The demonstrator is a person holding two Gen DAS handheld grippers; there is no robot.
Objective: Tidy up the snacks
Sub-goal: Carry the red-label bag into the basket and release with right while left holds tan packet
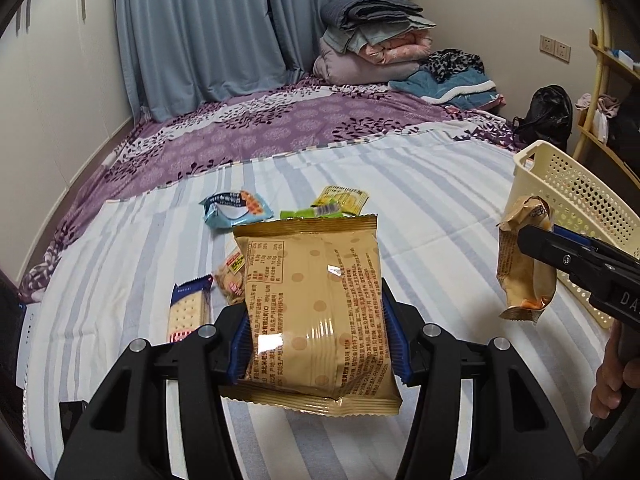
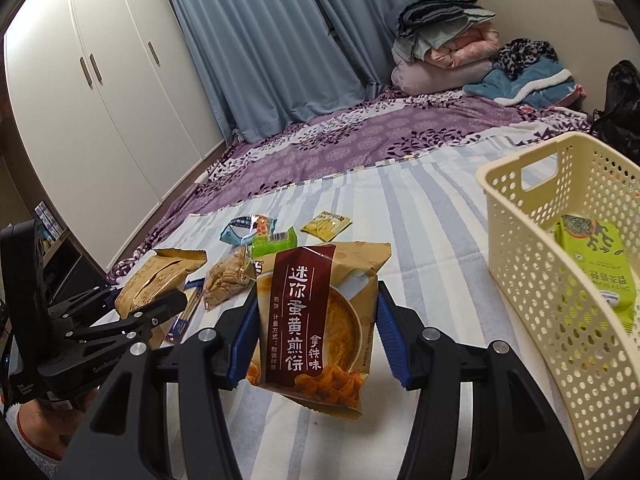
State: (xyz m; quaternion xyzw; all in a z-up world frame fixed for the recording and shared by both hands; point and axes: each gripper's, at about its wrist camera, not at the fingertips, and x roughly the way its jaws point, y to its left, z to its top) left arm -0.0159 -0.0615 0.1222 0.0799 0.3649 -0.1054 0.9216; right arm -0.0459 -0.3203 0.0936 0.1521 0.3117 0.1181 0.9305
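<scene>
My left gripper (image 1: 318, 340) is shut on a tan snack bag (image 1: 316, 312), its printed back side up, lifted above the striped sheet. My right gripper (image 2: 312, 344) is shut on a matching tan snack bag with a dark red label (image 2: 316, 332), also off the bed. In the left wrist view the right gripper (image 1: 532, 248) and its bag (image 1: 520, 276) hang in front of the cream basket (image 1: 568, 184). The right wrist view shows the left gripper (image 2: 160, 304) and its bag (image 2: 156, 280) at the left. The cream basket (image 2: 516, 240) stands at the right with a green packet (image 2: 600, 264) inside.
Loose snacks lie on the striped sheet (image 1: 420, 208): a blue packet (image 1: 236, 208), a yellow packet (image 1: 344, 198), a green packet (image 2: 274, 242), a clear biscuit bag (image 2: 226, 280) and a cracker pack (image 1: 188, 308). Folded bedding (image 1: 372, 40) sits at the far end. A wardrobe (image 2: 100, 100) stands left.
</scene>
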